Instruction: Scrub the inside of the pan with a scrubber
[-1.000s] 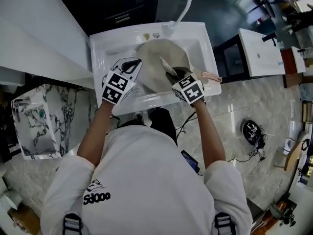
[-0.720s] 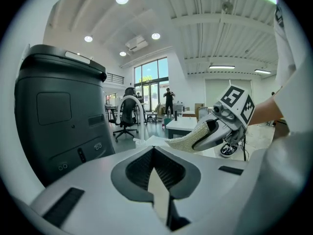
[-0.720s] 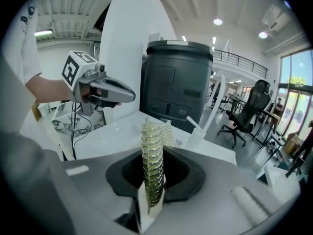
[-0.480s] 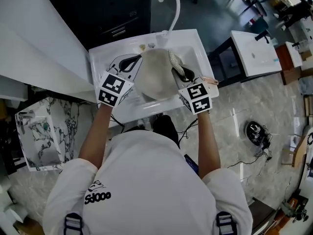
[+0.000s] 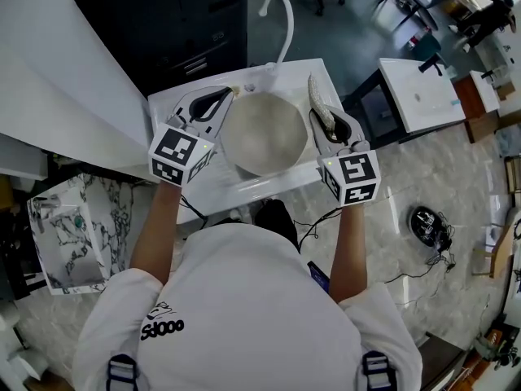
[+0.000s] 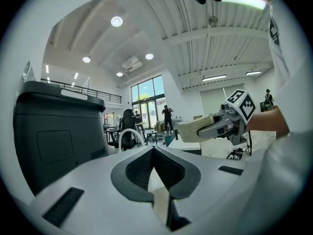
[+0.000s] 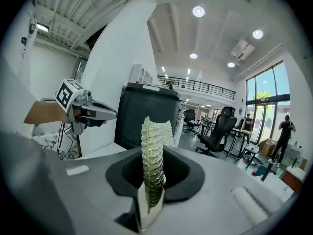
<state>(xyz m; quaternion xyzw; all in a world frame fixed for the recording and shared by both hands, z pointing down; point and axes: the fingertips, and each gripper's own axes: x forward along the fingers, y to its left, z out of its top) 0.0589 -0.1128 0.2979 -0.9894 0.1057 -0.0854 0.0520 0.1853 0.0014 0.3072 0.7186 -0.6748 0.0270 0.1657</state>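
Note:
The beige round pan [image 5: 262, 135] lies in the white sink [image 5: 172, 96], its inside facing up. My left gripper [image 5: 221, 98] hovers at the pan's upper left rim, apart from it; its jaws are shut with nothing between them [image 6: 154, 153]. My right gripper [image 5: 324, 114] is off the pan's right side, shut on the pale woven scrubber [image 5: 316, 94]. In the right gripper view the scrubber [image 7: 154, 146] stands upright between the jaws. Both gripper views look up into the room; neither shows the pan. Each gripper sees the other: the right one with the scrubber [image 6: 195, 128], the left one [image 7: 87, 110].
A white curved faucet [image 5: 282, 13] rises behind the sink. A black cabinet [image 5: 187, 15] stands past it. A second white basin [image 5: 425, 88] is at the right, a marble-patterned box [image 5: 61, 235] at the left, a black device with cables [image 5: 422, 221] on the floor.
Both grippers have drawn outward from the pan. The right one carried the scrubber out of the pan to the right. The left one has come off the rim; the pan now rests in the sink.

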